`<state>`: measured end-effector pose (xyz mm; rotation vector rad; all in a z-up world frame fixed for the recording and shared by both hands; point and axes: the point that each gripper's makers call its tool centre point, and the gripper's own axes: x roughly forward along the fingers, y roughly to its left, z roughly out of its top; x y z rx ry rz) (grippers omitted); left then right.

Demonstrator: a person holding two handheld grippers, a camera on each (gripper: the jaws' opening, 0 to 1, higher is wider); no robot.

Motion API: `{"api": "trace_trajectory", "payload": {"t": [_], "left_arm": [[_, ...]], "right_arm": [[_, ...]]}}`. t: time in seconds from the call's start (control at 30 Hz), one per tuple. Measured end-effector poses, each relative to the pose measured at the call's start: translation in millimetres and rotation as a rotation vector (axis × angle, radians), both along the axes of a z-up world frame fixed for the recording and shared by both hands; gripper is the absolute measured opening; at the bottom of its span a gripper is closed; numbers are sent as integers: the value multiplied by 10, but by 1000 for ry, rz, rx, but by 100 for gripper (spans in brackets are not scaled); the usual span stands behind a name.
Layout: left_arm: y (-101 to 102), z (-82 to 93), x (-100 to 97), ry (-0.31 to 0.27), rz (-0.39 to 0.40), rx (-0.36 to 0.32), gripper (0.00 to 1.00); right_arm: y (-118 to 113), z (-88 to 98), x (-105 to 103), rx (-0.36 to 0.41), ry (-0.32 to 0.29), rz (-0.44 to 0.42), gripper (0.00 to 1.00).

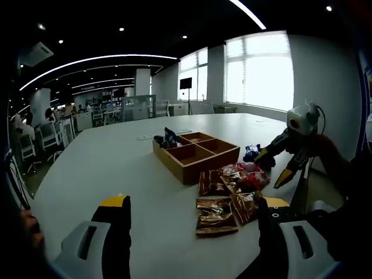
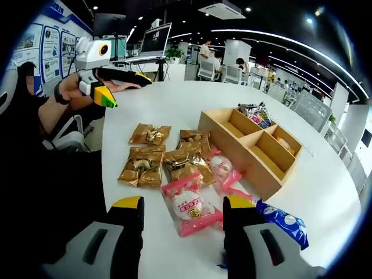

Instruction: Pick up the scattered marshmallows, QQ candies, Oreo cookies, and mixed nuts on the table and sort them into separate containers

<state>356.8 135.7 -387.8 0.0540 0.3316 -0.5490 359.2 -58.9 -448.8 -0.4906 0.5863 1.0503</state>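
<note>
View along my right gripper [image 2: 182,212]: its fingers [image 2: 129,210] stand wide apart and empty, straddling a pink marshmallow packet [image 2: 190,204] that lies flat on the white counter [image 2: 174,104] just ahead of them. A second pink packet [image 2: 224,168] lies just beyond, overlapping the brown nut packets [image 2: 165,154], which sit clustered between me and the wooden divided tray [image 2: 256,152]. A blue Oreo packet [image 2: 283,221] lies right of the right-hand finger, near the tray's near corner. The tray already holds a few wrapped sweets [image 2: 256,113] in its far compartment and something pale in a compartment on the right side, too small to identify. View along my left gripper [image 1: 195,209]: fingers likewise spread and holding nothing, raised above the counter short of the same nut packets [image 1: 224,203], with the tray [image 1: 196,154] behind them and the right gripper entering from the right. I judge the sorting to be at an early stage, most packets lying loose, and the step in hand to be the approach to the marshmallow packet. The next move, as I read it, calls for lowering the right fingers around the packet's puffed middle, closing gently, then carrying it to an unused compartment. The wrapper looks slippery and soft, so a shallow pinch may slide off.
</note>
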Motion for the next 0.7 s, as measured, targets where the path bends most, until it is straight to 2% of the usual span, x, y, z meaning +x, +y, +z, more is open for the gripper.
{"api": "trace_trajectory", "payload": {"t": [0.27, 0.7], "left_arm": [[4, -29, -8, 6, -2, -1, 93], [-8, -58, -16, 12, -8, 1, 92]], "right_arm": [[51, -95, 38, -15, 16, 19, 45], [44, -170, 99, 1, 41, 2, 34]]}}
